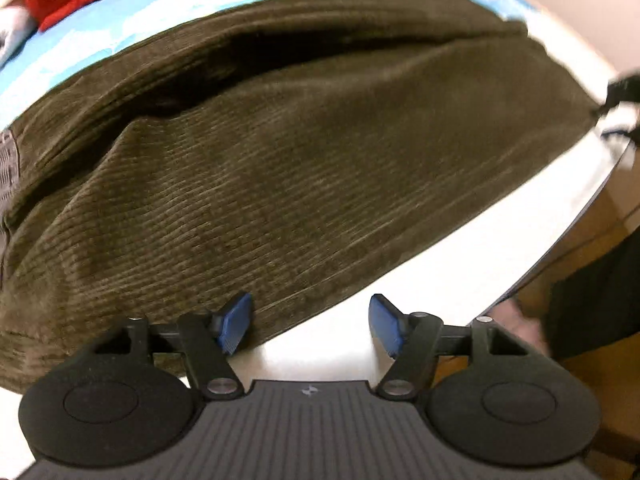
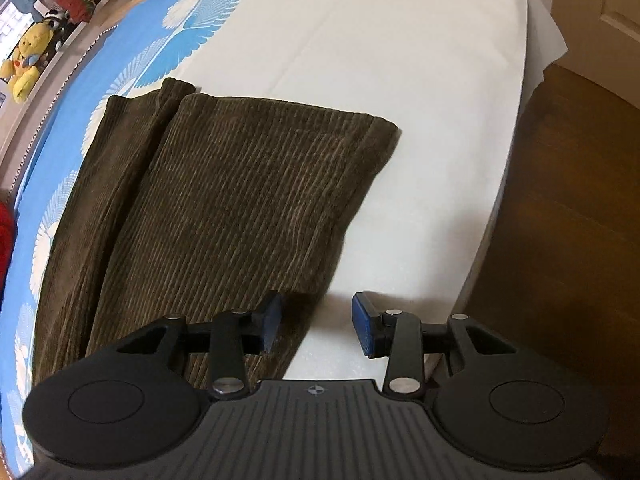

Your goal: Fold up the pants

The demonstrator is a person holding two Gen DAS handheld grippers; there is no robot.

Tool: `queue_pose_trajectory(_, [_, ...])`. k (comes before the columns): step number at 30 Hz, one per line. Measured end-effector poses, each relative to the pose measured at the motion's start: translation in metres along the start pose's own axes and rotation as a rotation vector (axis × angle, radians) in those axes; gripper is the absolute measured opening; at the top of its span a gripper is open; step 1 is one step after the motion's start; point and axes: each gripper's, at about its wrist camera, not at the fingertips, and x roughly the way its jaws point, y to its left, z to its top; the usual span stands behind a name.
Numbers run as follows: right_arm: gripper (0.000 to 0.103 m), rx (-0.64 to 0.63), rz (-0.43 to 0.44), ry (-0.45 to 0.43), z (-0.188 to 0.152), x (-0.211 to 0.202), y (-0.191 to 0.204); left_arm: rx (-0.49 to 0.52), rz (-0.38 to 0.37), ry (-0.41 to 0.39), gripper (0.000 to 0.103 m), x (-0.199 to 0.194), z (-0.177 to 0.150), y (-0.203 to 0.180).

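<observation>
Pants are lying flat on the white sheet; left gripper and right gripper are both gaping over the near edge, gripping nothing.

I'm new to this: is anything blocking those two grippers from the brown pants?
Nothing visible. The left gripper and right gripper both stand open right at the near edge of the pants, with only bare white sheet beside it.

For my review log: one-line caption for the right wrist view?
Open right gripper poised over the near edge of brown corduroy pants on a white sheet.
</observation>
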Motion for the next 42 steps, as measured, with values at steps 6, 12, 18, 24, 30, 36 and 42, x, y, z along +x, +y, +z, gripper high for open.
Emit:
queue_pose_trajectory(6, [0.031,-0.029,0.005,-0.011,0.002,0.005,0.006,0.009,0.040,-0.010,0.033,0.000,0.003,0.004])
queue_pose_trajectory(12, [0.009,-0.112,0.003,-0.050,0.001,0.000,0.015,0.056,0.060,-0.024,0.016,-0.003,0.004,0.001])
queue_pose_trajectory(18, [0.008,-0.063,-0.111,-0.206,0.005,-0.034,-0.001,0.075,-0.108,-0.096,0.015,-0.031,0.002,-0.005])
queue_pose_trajectory(24, [0.016,-0.057,-0.144,-0.169,0.013,-0.021,-0.007,0.142,-0.106,-0.007,0.018,-0.014,-0.001,-0.016])
queue_pose_trajectory(30, [0.037,-0.134,-0.125,-0.272,0.012,-0.047,0.012,-0.050,-0.131,-0.152,0.036,-0.049,0.016,0.024])
queue_pose_trajectory(36, [0.046,-0.392,0.108,-0.450,0.024,-0.111,0.062,-0.257,-0.005,-0.330,0.043,-0.109,0.028,0.120])
queue_pose_trajectory(42, [0.056,-0.594,0.308,-0.480,0.004,-0.130,0.085,-0.601,0.180,-0.177,0.053,-0.075,-0.005,0.235])
